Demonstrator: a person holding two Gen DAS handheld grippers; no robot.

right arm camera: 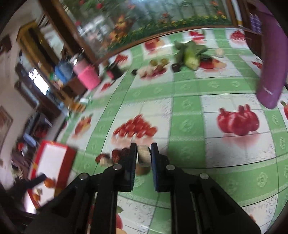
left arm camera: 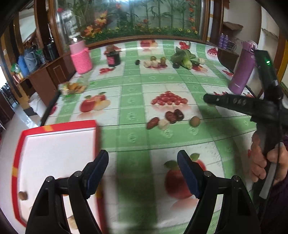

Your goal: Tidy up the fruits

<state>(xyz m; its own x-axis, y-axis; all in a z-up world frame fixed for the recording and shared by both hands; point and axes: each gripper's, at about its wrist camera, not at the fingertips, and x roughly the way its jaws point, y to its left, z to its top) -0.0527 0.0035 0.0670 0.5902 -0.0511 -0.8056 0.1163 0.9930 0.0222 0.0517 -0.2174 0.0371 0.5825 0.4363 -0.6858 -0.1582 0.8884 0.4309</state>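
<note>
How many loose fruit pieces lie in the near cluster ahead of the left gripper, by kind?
Dark red wrinkled dates: 3
Pale white fruit chunk: 1
Round tan fruit: 1
Total: 5

Two fisheye wrist views over a fruit-print tablecloth [left arm camera: 133, 100], both facing the flower-painted glass cabinet [left arm camera: 140, 16] at the far edge.

The left wrist camera sits low behind the left gripper [left arm camera: 143, 158], looking straight across the table, with the red-rimmed white tray [left arm camera: 59, 144] close at lower left and the right gripper [left arm camera: 207, 98] entering from the right. The right wrist camera looks down its own fingers [right arm camera: 133, 154], tilted, close to the cloth. Both views share the tray [right arm camera: 52, 156], the red dates [left arm camera: 173, 116] [right arm camera: 118, 154], the pink knit-covered jar [left arm camera: 81, 57] [right arm camera: 88, 75] and the purple flask [left arm camera: 243, 70] [right arm camera: 271, 54].
</note>
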